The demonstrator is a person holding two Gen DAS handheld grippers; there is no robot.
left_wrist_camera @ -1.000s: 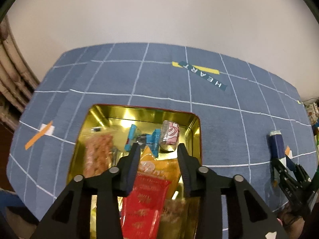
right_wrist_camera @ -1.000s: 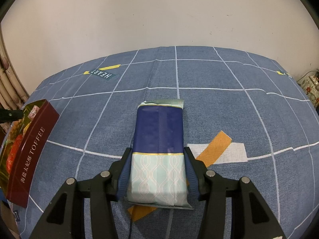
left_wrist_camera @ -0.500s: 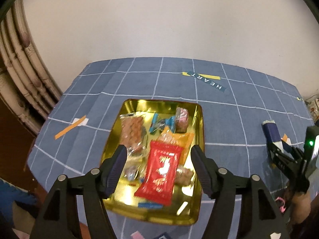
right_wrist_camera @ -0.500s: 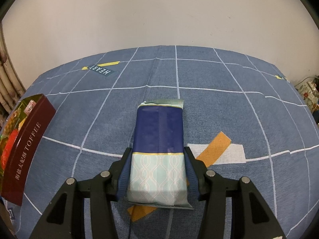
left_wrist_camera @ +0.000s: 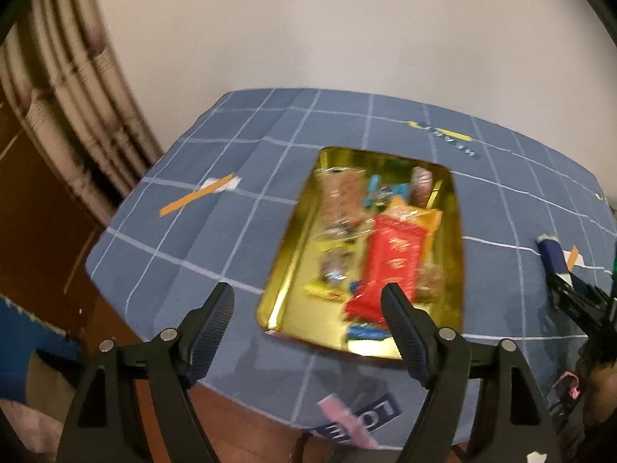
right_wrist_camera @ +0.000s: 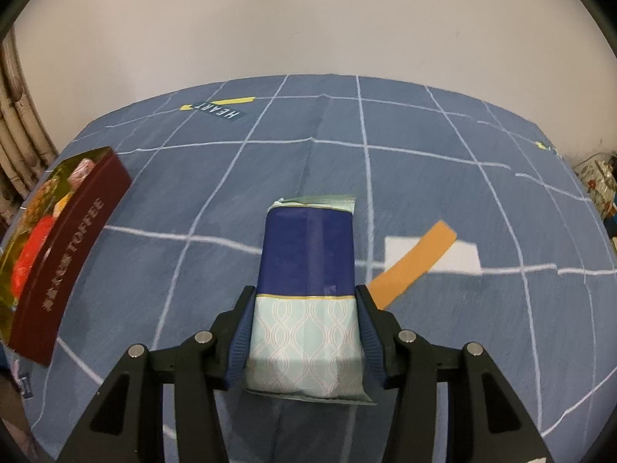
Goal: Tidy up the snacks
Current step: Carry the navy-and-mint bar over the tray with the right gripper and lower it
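My left gripper (left_wrist_camera: 306, 310) hangs above the near edge of the bench (left_wrist_camera: 216, 231), tipped steeply down; its jaws are wide and opening, nothing between them, only cloth and the near end of the tin (left_wrist_camera: 287, 254) showing through the gap. The tin, gold inside, sits on the blue checked cloth and holds the snacks: a red pack (left_wrist_camera: 389, 266) lying lengthwise on an orange pack (left_wrist_camera: 422, 218), a clear bag of brownish pieces (left_wrist_camera: 341, 200) along the left side, small blue-wrapped candies (left_wrist_camera: 381, 189) and a pink-white one (left_wrist_camera: 420, 183) at the far end. The view is motion-blurred, so the smaller wrappers at the near end can't be told apart. My right gripper (right_wrist_camera: 304, 332) also points steeply down, jaws closed on the pale patterned lower half of a blue pack (right_wrist_camera: 306, 254), pads pressing both long sides; the pack lies flat on the cloth, sealed end pointing away. Just right of it is a strip of orange tape (right_wrist_camera: 414, 264) over a white patch (right_wrist_camera: 462, 256). From this view the tin's dark red wall, lettered TOFFEE, stands well to the left. In the left view the right gripper and blue pack show at the far right edge, well apart from the tin.
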